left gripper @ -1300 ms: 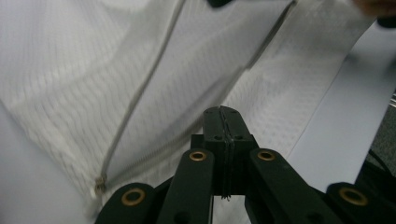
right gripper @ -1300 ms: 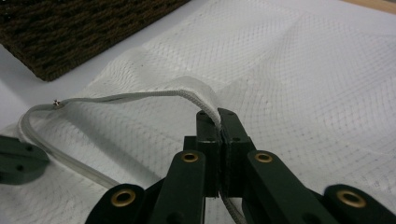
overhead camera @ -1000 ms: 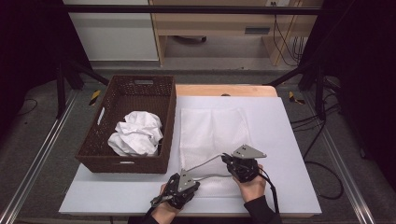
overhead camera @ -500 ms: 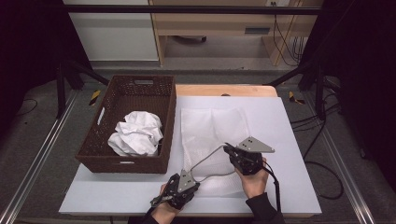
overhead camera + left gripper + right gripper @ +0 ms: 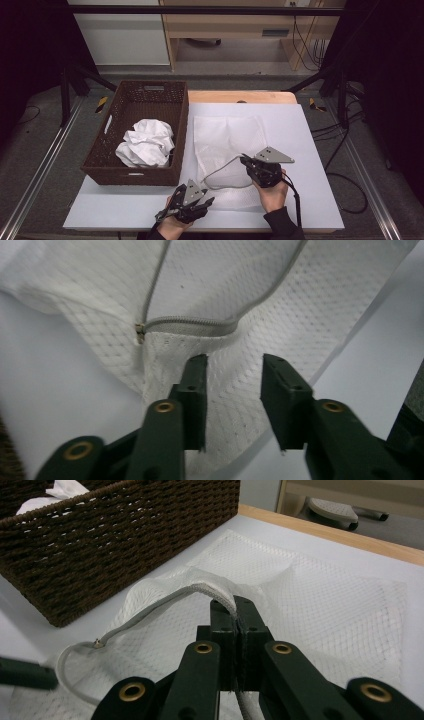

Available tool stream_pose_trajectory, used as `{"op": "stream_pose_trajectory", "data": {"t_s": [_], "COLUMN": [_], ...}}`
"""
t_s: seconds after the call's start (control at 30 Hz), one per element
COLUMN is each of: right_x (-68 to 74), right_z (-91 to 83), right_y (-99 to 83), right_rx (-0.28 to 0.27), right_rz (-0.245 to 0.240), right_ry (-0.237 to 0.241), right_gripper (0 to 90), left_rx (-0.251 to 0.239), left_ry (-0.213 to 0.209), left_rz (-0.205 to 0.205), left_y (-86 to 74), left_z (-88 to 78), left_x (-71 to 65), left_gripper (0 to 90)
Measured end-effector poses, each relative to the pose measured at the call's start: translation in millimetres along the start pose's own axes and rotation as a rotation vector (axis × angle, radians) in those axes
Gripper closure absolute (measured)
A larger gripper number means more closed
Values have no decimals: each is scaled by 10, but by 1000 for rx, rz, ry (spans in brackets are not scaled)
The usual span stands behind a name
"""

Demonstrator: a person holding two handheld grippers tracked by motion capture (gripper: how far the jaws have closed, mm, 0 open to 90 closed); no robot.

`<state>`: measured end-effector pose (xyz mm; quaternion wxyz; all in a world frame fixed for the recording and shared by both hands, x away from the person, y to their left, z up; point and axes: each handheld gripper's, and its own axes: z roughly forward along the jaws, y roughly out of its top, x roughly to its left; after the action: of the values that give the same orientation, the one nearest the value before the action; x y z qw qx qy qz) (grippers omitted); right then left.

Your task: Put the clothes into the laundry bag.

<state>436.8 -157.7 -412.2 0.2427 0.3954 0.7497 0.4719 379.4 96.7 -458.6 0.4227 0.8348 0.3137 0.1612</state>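
Your right gripper [image 5: 235, 611] pinches the mesh bag's [image 5: 227, 137] zipper edge [image 5: 165, 601]; your left gripper [image 5: 232, 375] has just been opening, holding nothing. Pull unevenly and the edge may slip free.

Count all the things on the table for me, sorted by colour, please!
White: 2, the mesh bag and the crumpled cloth.
Brown: 1, the basket.
Black: 2, the left gripper and the right gripper.
Total: 5.
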Motion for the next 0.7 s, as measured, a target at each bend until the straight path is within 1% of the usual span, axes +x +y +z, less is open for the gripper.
{"op": "stream_pose_trajectory", "data": {"t_s": [0.07,0.23,0.33,0.43,0.5,0.53,0.57,0.63,0.67,0.7], "right_x": [-6,-16,-21,-23,-21,-20,-20,-20,-21,-21], "right_z": [-4,-7,-16,-20,-19,-19,-19,-18,-16,-16], "right_y": [-9,-40,-49,-54,-55,-56,-56,-57,-57,-58], "right_rx": [0,8,11,8,7,6,9,8,11,10], "right_rz": [1,4,7,5,5,4,5,2,4,5], "right_ry": [1,0,1,4,4,3,4,4,5,5], "right_gripper": [883,882,883,883,883,883,883,882,883,883], "left_rx": [-19,-67,-101,-120,-129,-140,-151,-170,-171,-161], "left_ry": [7,28,44,62,79,91,95,112,114,124], "left_rz": [0,-2,-10,-10,-10,-14,-17,-15,-13,-8], "left_y": [46,142,206,279,322,338,354,388,401,428], "left_z": [-73,-254,-374,-495,-580,-622,-664,-750,-772,-805], "left_x": [24,111,186,274,344,380,418,511,544,604], "left_gripper": [476,382,334,280,254,246,242,236,233,222]}}
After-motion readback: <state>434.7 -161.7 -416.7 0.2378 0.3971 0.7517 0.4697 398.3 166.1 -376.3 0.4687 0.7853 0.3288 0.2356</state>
